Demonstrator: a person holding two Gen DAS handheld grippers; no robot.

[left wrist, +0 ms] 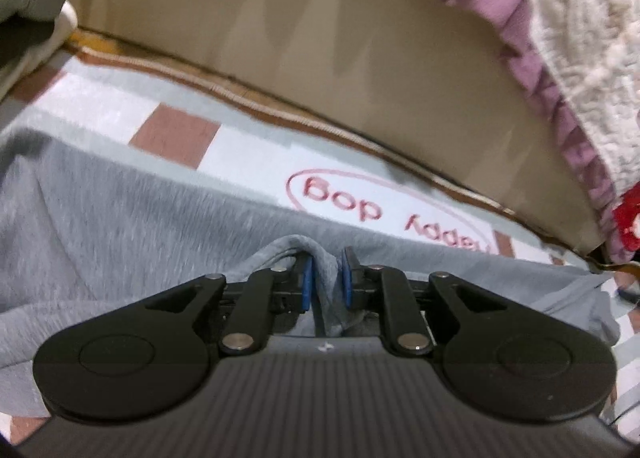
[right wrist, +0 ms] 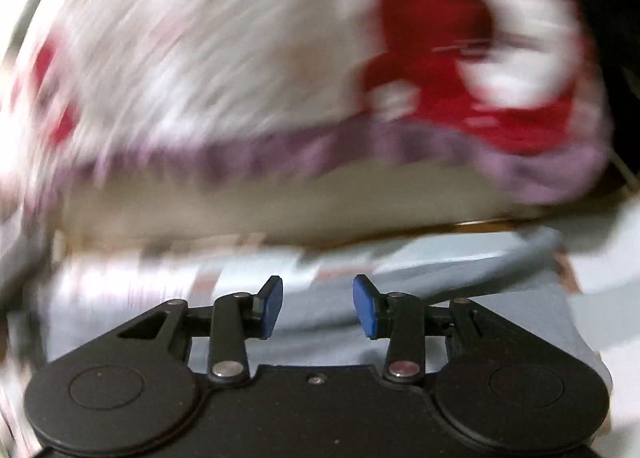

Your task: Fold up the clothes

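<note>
Left tongs [left wrist: 326, 278] are pinching a ridge of the grey top [left wrist: 120, 218], which lies on the checked sheet [left wrist: 100, 114]. Right tongs [right wrist: 318, 306] hang wide with nothing in them. With only that thin pinch, I reckon a quick tug could slip it free.

Checked sheet [left wrist: 120, 114], white and grey with brown squares and red oval print, covering bed. Grey garment [left wrist: 100, 218] lying directly on it, spreading across near side. White-and-red blanket with purple frill [left wrist: 520, 30] lying far right, hanging over beige side.
</note>
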